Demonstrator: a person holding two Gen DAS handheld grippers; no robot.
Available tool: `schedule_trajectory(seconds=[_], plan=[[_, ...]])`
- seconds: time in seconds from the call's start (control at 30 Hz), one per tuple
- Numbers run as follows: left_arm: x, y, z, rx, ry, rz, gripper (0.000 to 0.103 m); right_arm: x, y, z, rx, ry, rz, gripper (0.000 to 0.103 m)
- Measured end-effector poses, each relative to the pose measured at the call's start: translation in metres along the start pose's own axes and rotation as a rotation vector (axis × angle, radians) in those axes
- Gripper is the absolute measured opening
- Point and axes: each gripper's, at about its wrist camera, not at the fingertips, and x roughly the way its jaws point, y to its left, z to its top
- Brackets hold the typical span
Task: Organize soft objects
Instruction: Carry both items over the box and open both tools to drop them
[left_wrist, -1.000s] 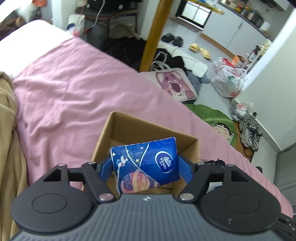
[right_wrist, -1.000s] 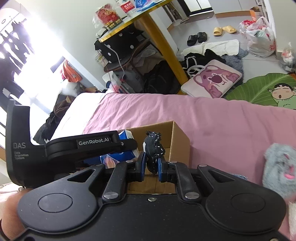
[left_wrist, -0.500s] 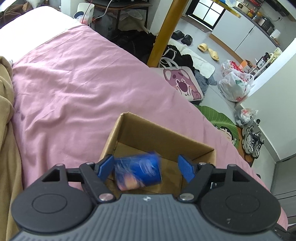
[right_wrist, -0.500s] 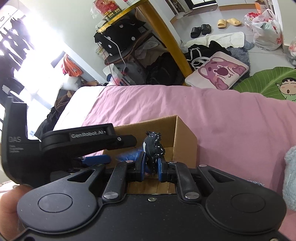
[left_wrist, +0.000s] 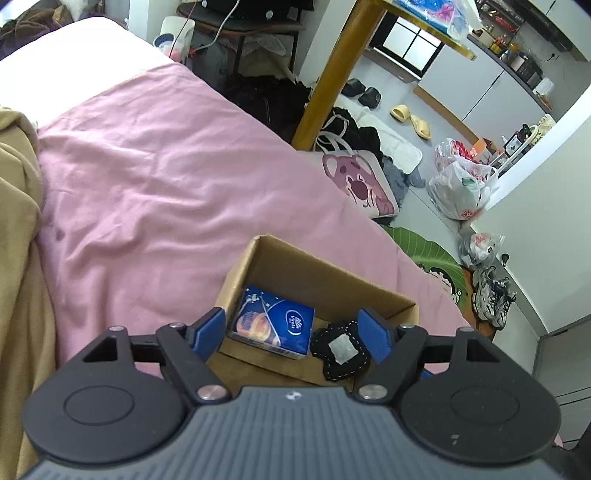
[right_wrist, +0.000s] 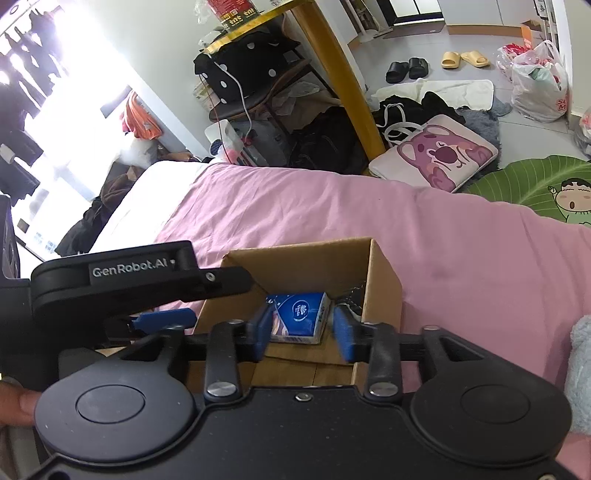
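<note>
An open cardboard box (left_wrist: 325, 273) (right_wrist: 384, 273) sits on the pink bedsheet. Inside it lies a blue tissue pack (left_wrist: 273, 323) (right_wrist: 301, 317), and beside that a small black stitched soft piece (left_wrist: 343, 349), of which only a dark sliver (right_wrist: 351, 297) shows in the right wrist view. My left gripper (left_wrist: 291, 330) hangs open above the box, nothing between its blue pads. Over the same box my right gripper (right_wrist: 302, 332) is open too, its pads empty. The left gripper's black body (right_wrist: 140, 277) shows at the left of the right wrist view.
A grey fluffy soft thing (right_wrist: 580, 369) lies on the sheet at the right edge. A tan blanket (left_wrist: 18, 258) covers the bed's left side. Beyond the bed edge are a yellow table leg (left_wrist: 328, 74), a pink bear cushion (left_wrist: 362, 181), bags and shoes on the floor.
The left gripper let go of the blue tissue pack, which dropped into the box. The right gripper opened and the black soft piece now lies in the box beside the pack.
</note>
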Motion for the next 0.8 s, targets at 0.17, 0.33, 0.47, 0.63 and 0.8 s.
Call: schedule_trajectory(seconds=[0.17, 0.33, 0.47, 0.63, 0.8], plan=[[-0.007, -0.004, -0.005, 0.027, 0.01, 0.002, 0.084, -0.019, 0.001, -0.002, -0.012, -0.037, -0.049, 0.062], [-0.018, -0.012, -0.01, 0.065, 0.015, 0.015, 0.088, -0.037, -0.002, -0.002, -0.024, -0.062, -0.08, 0.07], [-0.027, -0.016, -0.015, 0.088, 0.014, -0.004, 0.093, -0.05, -0.005, 0.0, -0.023, -0.075, -0.09, 0.081], [-0.04, -0.02, -0.022, 0.083, -0.003, -0.057, 0.102, -0.067, -0.01, 0.0, -0.031, -0.093, -0.115, 0.094], [-0.055, -0.03, -0.028, 0.094, -0.053, -0.076, 0.102, -0.087, -0.021, -0.007, -0.028, -0.117, -0.134, 0.097]])
